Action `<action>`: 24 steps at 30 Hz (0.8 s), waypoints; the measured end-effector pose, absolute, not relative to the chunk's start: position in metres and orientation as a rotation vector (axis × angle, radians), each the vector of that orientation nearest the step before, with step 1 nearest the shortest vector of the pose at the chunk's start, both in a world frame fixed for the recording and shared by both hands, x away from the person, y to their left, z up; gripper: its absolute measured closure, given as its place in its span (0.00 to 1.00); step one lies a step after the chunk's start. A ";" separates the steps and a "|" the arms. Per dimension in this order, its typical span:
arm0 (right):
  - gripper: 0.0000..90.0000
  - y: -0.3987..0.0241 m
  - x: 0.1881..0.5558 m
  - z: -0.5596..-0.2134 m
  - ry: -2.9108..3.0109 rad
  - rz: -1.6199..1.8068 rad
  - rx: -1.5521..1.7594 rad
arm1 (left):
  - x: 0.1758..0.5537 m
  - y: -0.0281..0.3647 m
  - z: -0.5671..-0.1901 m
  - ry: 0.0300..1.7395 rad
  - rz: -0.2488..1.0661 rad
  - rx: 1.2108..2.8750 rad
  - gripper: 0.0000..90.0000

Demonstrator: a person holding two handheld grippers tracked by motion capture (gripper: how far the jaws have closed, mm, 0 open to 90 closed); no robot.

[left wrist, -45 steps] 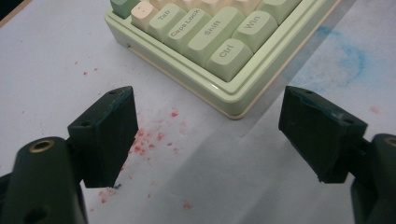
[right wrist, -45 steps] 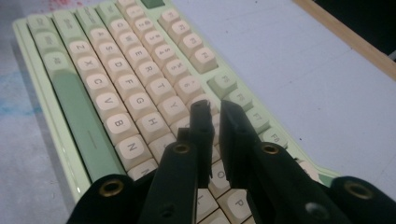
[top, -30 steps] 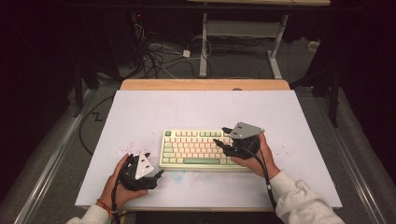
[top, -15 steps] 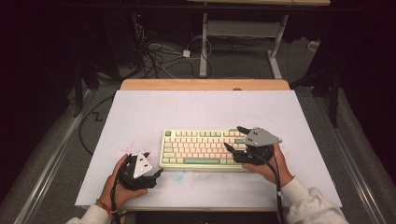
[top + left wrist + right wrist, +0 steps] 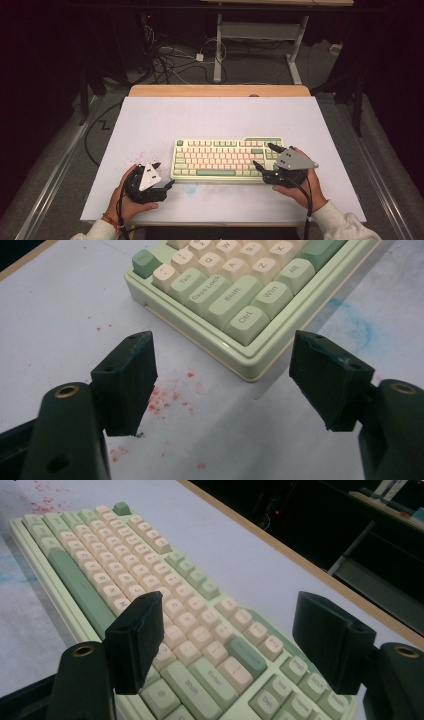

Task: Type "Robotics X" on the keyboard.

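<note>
A pale green keyboard (image 5: 227, 160) with cream and green keys lies flat on the white table cover, a little right of the middle. My left gripper (image 5: 164, 174) rests just off its left end, jaws open and empty. In the left gripper view the keyboard's near left corner (image 5: 250, 365) sits ahead of that gripper (image 5: 225, 385). My right gripper (image 5: 263, 155) is at the keyboard's right end; its jaws have just been opening and stand wide. In the right gripper view its jaws (image 5: 230, 640) hover over the right-hand keys (image 5: 210, 645) without pressing on them.
The white cover (image 5: 220, 120) carries red specks (image 5: 135, 160) near my left hand and a blue smear (image 5: 190, 189) by the keyboard's front edge. A wooden table edge (image 5: 220, 91) runs along the back. Cables (image 5: 170, 60) and a desk frame (image 5: 260, 35) lie beyond on the floor.
My right gripper has slid to the right, from over the keys to the keyboard's right end, and its jaws have spread wider. The left gripper and the keyboard have stayed put.
</note>
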State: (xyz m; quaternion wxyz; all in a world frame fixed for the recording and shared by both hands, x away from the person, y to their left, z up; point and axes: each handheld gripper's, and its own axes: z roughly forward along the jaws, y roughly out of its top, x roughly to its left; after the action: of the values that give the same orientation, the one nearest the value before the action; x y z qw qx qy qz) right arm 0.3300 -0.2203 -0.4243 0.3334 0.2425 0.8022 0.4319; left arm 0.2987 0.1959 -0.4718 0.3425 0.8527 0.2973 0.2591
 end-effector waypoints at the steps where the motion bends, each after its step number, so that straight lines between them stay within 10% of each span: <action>1: 0.32 -0.223 0.329 -0.425 2.090 1.123 0.639 | 0.298 0.196 -0.471 0.772 0.667 2.211 0.29; 13: 0.31 -0.249 0.315 -0.441 2.103 1.087 0.710 | 0.300 0.194 -0.457 0.740 0.608 2.160 0.48; 24: 0.30 -0.262 0.300 -0.450 2.117 1.062 0.748 | 0.312 0.185 -0.440 0.728 0.526 2.175 0.87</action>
State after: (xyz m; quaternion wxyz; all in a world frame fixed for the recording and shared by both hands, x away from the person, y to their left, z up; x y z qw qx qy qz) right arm 0.2998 -0.2624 -0.4502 0.3231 0.2850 0.8067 0.4045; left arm 0.3117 0.1855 -0.4403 0.3841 0.8534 0.2857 0.2063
